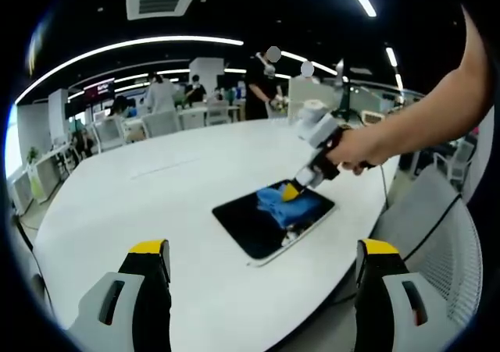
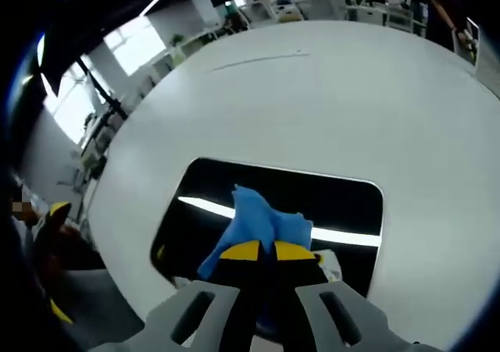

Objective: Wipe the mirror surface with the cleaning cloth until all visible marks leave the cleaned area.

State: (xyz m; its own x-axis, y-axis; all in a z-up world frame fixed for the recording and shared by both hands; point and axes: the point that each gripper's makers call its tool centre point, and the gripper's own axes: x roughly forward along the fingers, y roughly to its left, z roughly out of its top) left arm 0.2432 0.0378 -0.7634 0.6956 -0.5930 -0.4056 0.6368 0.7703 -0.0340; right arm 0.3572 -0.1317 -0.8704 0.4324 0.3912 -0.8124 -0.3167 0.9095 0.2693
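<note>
A dark rectangular mirror (image 1: 266,229) lies flat on the white round table (image 1: 156,204), reflecting ceiling lights. A blue cleaning cloth (image 1: 283,204) rests on its far part. My right gripper (image 1: 295,188), held by a person's hand, presses down onto the cloth. In the right gripper view the mirror (image 2: 211,188) fills the middle, and the right gripper (image 2: 266,250) is shut on the blue cloth (image 2: 262,219) with its yellow tips together. My left gripper (image 1: 262,250) hangs open above the table's near edge, apart from the mirror, nothing between its jaws.
White mesh chair (image 1: 445,250) stands at the table's right edge. Desks, chairs and people (image 1: 262,87) fill the office behind the table. A thin line (image 2: 258,58) marks the tabletop beyond the mirror. Wide bare tabletop lies left of the mirror.
</note>
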